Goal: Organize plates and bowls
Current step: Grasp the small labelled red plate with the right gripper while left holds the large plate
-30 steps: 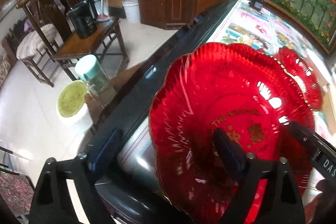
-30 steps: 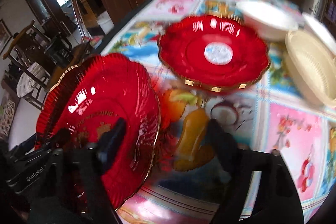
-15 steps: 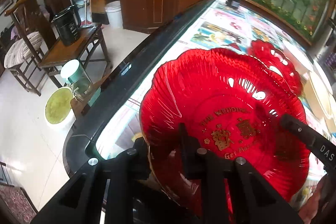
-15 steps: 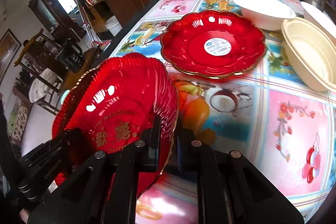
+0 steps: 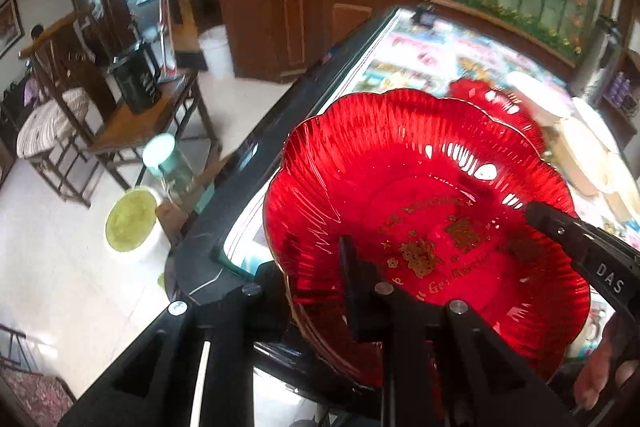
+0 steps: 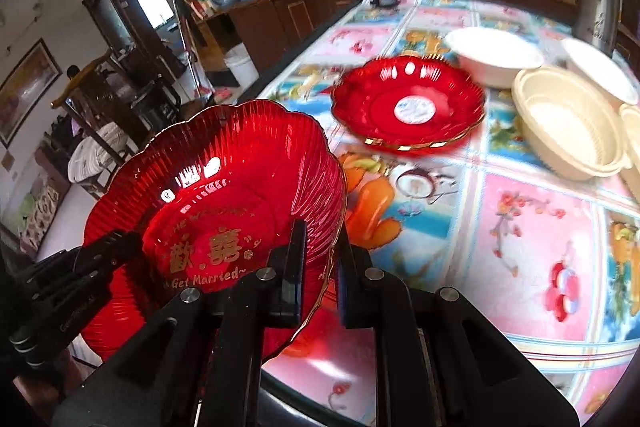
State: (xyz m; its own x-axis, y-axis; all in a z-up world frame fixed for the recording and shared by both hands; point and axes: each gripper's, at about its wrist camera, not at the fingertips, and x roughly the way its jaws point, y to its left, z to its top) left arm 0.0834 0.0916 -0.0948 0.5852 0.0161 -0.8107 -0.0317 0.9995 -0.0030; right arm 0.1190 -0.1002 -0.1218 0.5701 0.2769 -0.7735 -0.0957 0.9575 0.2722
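1 red plate (image 6: 224, 195) is clamped by both the left gripper (image 5: 316, 291) and right gripper (image 6: 320, 267); the second plate (image 6: 408, 107) and bowls (image 6: 564, 123) remain unstacked.

Table (image 6: 520, 247) w/ floral cloth: red plate (image 6: 408, 107), white bowls (image 6: 494, 57), cream basket (image 6: 568, 123).

Right hand-held gripper (image 6: 318, 275) clamping red plate (image 6: 224, 203) rim, second red plate (image 6: 408, 107) beyond

Left gripper (image 5: 316, 283): matte black frame with triangular cutouts at 7 o'clock, round silver screws at the finger pivots. Right gripper (image 6: 318, 267): same black build, silver screws, flat rectangular fingers (image 6: 294, 267). White lettering "DAS" marks its side.
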